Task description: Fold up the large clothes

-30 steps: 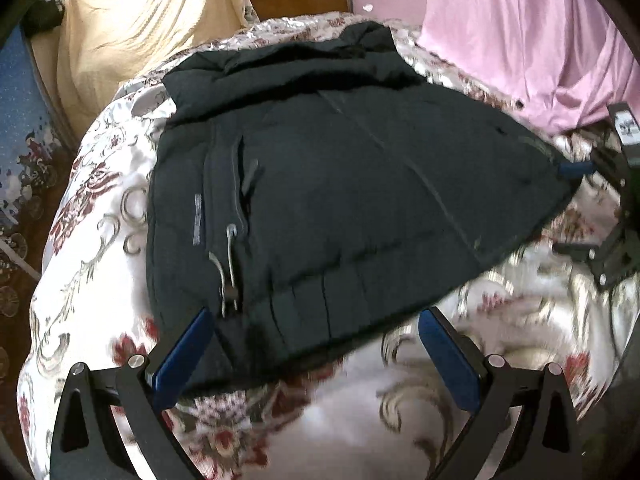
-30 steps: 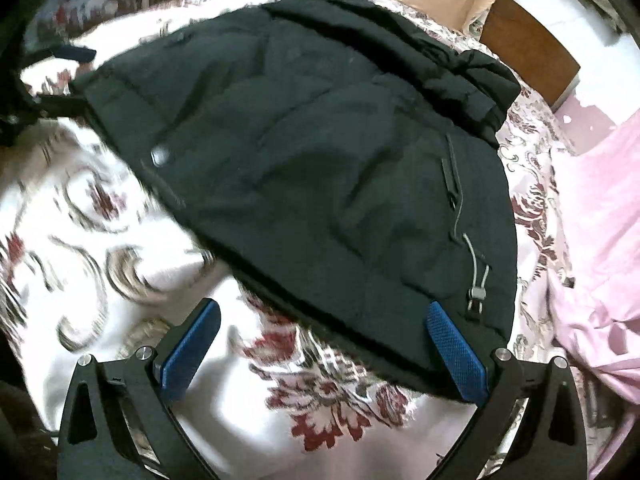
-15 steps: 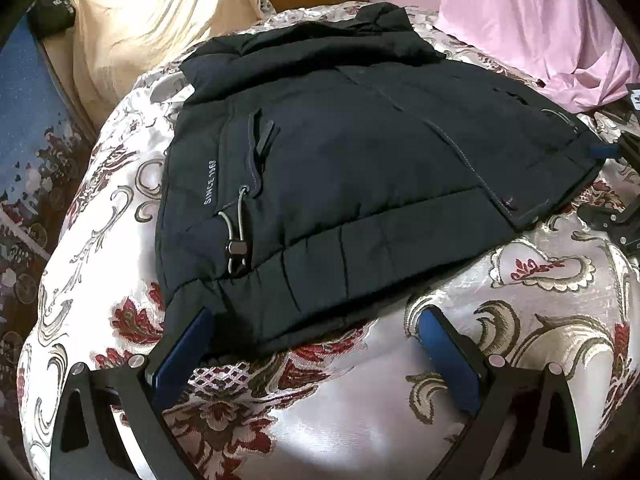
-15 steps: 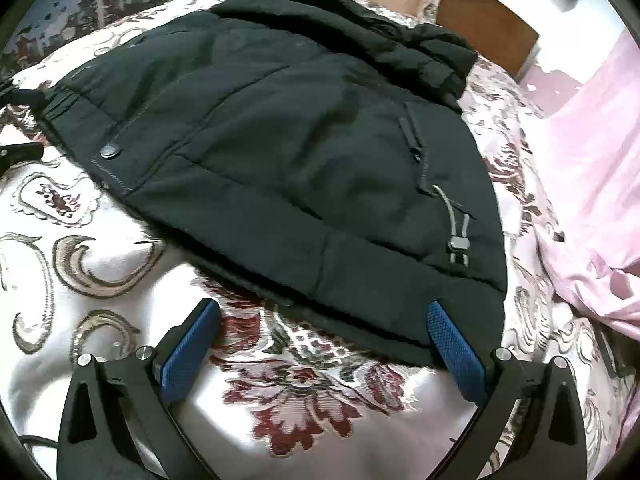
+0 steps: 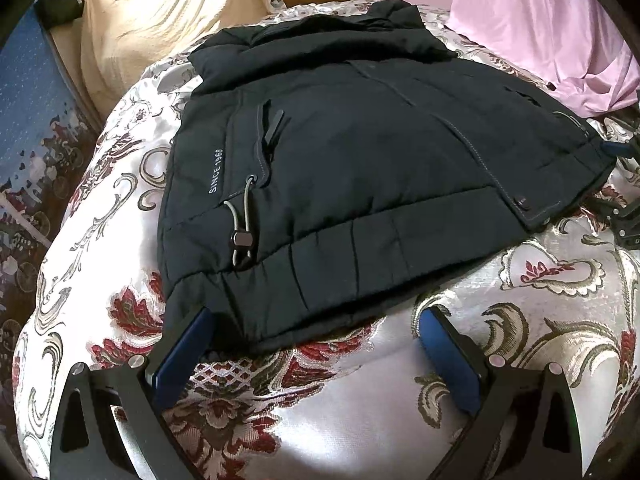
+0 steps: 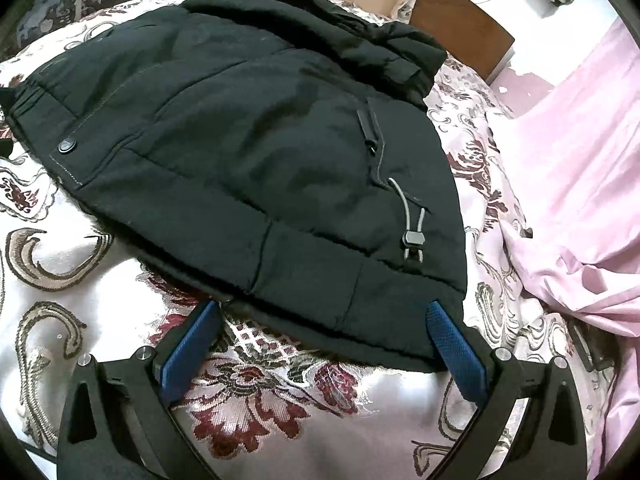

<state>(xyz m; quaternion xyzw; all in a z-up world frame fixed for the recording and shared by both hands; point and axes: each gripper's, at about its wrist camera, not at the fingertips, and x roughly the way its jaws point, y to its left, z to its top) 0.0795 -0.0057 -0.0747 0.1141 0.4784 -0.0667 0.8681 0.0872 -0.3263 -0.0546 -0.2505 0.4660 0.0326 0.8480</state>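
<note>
A black padded jacket (image 5: 360, 168) lies flat on a floral satin bedspread (image 5: 360, 420), hem toward me, with grey drawcords near both hem corners. It also shows in the right wrist view (image 6: 240, 152). My left gripper (image 5: 316, 320) is open, just short of the hem's left corner; its left pad sits beside the corner. My right gripper (image 6: 320, 312) is open over the hem's right corner, its right pad over the jacket's edge. The right gripper also shows at the far right of the left wrist view (image 5: 624, 184), its state unclear there.
A pink sheet (image 6: 580, 184) lies bunched at the right of the bed, also in the left wrist view (image 5: 540, 20). A cream cloth (image 5: 160, 20) and a wooden headboard (image 6: 460, 32) stand at the far end. Patterned carpet (image 5: 28, 140) lies to the left.
Both grippers have drawn back toward the hem; the jacket, earlier lifted and blurred at the hem, now lies settled flat. Both grippers stay open.
</note>
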